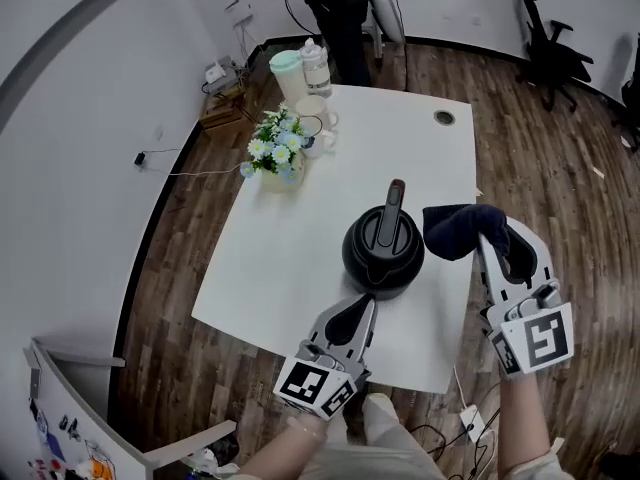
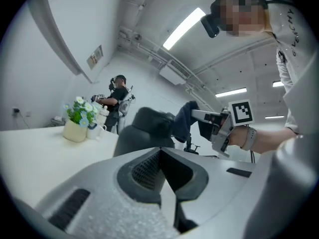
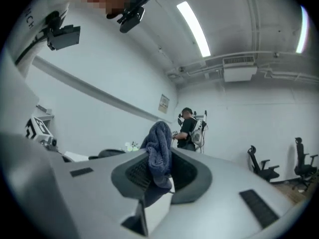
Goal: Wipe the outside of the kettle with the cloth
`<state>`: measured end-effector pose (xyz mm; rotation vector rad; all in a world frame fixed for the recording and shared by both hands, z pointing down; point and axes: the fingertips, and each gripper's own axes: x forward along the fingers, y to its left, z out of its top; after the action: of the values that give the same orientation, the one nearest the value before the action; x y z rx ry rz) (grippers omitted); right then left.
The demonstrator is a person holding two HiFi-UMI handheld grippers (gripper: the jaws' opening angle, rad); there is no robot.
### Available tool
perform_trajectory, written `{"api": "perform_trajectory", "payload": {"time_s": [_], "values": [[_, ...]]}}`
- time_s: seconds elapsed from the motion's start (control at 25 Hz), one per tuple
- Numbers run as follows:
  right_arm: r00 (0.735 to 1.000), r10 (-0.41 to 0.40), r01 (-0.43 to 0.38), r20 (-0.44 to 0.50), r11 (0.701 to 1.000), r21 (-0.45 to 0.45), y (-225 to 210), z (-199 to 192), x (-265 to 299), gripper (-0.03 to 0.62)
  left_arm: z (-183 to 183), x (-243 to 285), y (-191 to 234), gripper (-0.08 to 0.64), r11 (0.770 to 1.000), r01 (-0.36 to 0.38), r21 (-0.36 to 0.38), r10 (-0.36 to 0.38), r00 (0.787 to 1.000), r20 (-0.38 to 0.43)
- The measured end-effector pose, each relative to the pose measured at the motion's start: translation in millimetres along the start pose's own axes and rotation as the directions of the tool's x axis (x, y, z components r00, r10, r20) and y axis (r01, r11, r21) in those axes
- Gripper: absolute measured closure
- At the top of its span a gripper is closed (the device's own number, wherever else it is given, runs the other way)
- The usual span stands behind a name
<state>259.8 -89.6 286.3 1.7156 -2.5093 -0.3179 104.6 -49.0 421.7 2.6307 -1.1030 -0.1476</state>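
Note:
A black kettle (image 1: 382, 248) with a tall handle stands on the white table (image 1: 290, 258), near its front right. My right gripper (image 1: 500, 236) is shut on a dark blue cloth (image 1: 455, 230), which hangs just right of the kettle, close to its side. In the right gripper view the cloth (image 3: 160, 151) bunches up between the jaws. My left gripper (image 1: 367, 305) is shut and holds nothing, its tips right at the kettle's near side. The left gripper view shows the kettle (image 2: 144, 131) just ahead of the jaws, with the cloth (image 2: 183, 121) behind it.
A pot of flowers (image 1: 275, 153), a mug (image 1: 315, 113), a jug (image 1: 315, 68) and a teal-lidded container (image 1: 288, 73) stand at the table's far left. A person (image 1: 335, 8) stands beyond the table. An office chair (image 1: 545, 38) is far right. Cables lie on the floor.

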Motion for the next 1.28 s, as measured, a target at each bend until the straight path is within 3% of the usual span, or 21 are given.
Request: {"api": "perform_trajectory", "payload": {"time_s": [0.16,0.24,0.28,0.32,0.36,0.4,0.44,0.48,0.52,0.56,0.6,0.76,0.88,0.92,0.96,1.0,1.04,1.08,1.16,1.2,1.28], "values": [[0.991,0.105,-0.093,0.088,0.987,-0.133,49.4,82.1,42.4,0.537,69.5,-12.6,57.7,0.555,0.998,-0.062,0.022,0.059,0.991,0.12],[0.979,0.202,-0.203,-0.028,0.954,-0.219,89.8,84.3,82.1,0.537,100.5,-2.3,82.0,0.555,0.999,-0.033,0.022,0.029,0.988,0.151],[0.952,0.274,-0.3,-0.134,0.924,-0.238,110.7,75.5,101.6,0.537,112.6,4.2,90.7,0.555,1.0,-0.009,0.027,0.005,0.988,0.156],[0.894,0.369,-0.427,-0.256,0.875,-0.23,131.0,64.7,117.3,0.537,123.1,10.4,97.6,0.554,0.999,0.013,0.043,-0.02,0.987,0.159],[0.797,0.468,-0.565,-0.381,0.801,-0.197,149.6,54.1,127.1,0.537,132.2,15.1,103.7,0.554,0.997,0.029,0.068,-0.04,0.986,0.16],[0.674,0.544,-0.684,-0.5,0.715,-0.145,165.5,43.8,130.0,0.537,138.8,17.5,109.5,0.555,0.995,0.04,0.093,-0.055,0.985,0.161],[0.548,0.578,-0.767,-0.605,0.635,-0.088,178.2,32.5,128.2,0.537,141.8,18.5,114.3,0.555,0.993,0.052,0.106,-0.069,0.985,0.159],[0.442,0.571,-0.815,-0.692,0.578,-0.043,188.3,19.2,124.8,0.537,140.5,19.0,117.5,0.554,0.992,0.069,0.103,-0.084,0.985,0.151],[0.365,0.536,-0.837,-0.761,0.546,-0.017,197.6,4.2,121.8,0.537,134.4,19.1,119.4,0.554,0.993,0.084,0.085,-0.096,0.986,0.137],[0.314,0.49,-0.848,-0.813,0.53,-0.008,206.8,-11.2,119.8,0.537,124.2,18.5,121.4,0.555,0.994,0.093,0.061,-0.099,0.988,0.116],[0.281,0.442,-0.855,-0.852,0.519,-0.013,215.1,-25.8,119.3,0.537,112.0,17.3,124.6,0.555,0.995,0.091,0.036,-0.094,0.991,0.093],[0.198,0.258,-0.887,-0.946,0.458,-0.061,225.7,-64.6,126.3,0.537,69.6,9.4,150.2,0.555,0.998,0.059,-0.019,-0.058,0.998,0.039],[0.128,0.123,-0.931,-0.984,0.356,-0.076,238.3,-85.3,130.3,0.537,49.5,-4.4,172.5,0.554,0.999,0.019,-0.044,-0.019,1.0,0.018],[0.124,0.058,-0.945,-0.991,0.313,-0.1,242.1,-91.5,130.7,0.537,47.6,-8.5,177.6,0.555,0.999,0.013,-0.05,-0.012,1.0,0.017],[0.145,-0.011,-0.951,-0.989,0.275,-0.142,244.3,-95.1,131.4,0.537,47.3,-12.3,181.9,0.555,0.998,0.01,-0.055,-0.009,1.0,0.019],[0.191,-0.064,-0.944,-0.98,0.261,-0.201,245.7,-94.4,132.8,0.537,48.3,-16.4,185.8,0.555,0.998,0.008,-0.059,-0.007,1.0,0.023],[0.253,-0.088,-0.918,-0.963,0.292,-0.268,246.7,-89.2,134.2,0.537,50.4,-20.4,188.6,0.554,0.998,0.009,-0.062,-0.008,1.0,0.027],[0.321,-0.08,-0.867,-0.944,0.377,-0.327,246.6,-80.4,134.8,0.537,53.7,-23.4,189.7,0.554,0.998,0.015,-0.064,-0.013,0.999,0.033],[0.466,-0.032,-0.683,-0.884,0.622,-0.383,239.8,-58.1,133.6,0.537,63.8,-24.2,187.2,0.555,0.997,0.041,-0.062,-0.038,0.998,0.05],[0.538,-0.022,-0.572,-0.843,0.725,-0.384,233.7,-47.0,133.2,0.537,69.6,-22.4,185.0,0.555,0.997,0.056,-0.061,-0.052,0.997,0.058],[0.65,-0.017,-0.372,-0.759,0.865,-0.338,222.8,-28.2,131.5,0.537,81.1,-17.5,179.6,0.555,0.995,0.088,-0.055,-0.084,0.994,0.073]]}}
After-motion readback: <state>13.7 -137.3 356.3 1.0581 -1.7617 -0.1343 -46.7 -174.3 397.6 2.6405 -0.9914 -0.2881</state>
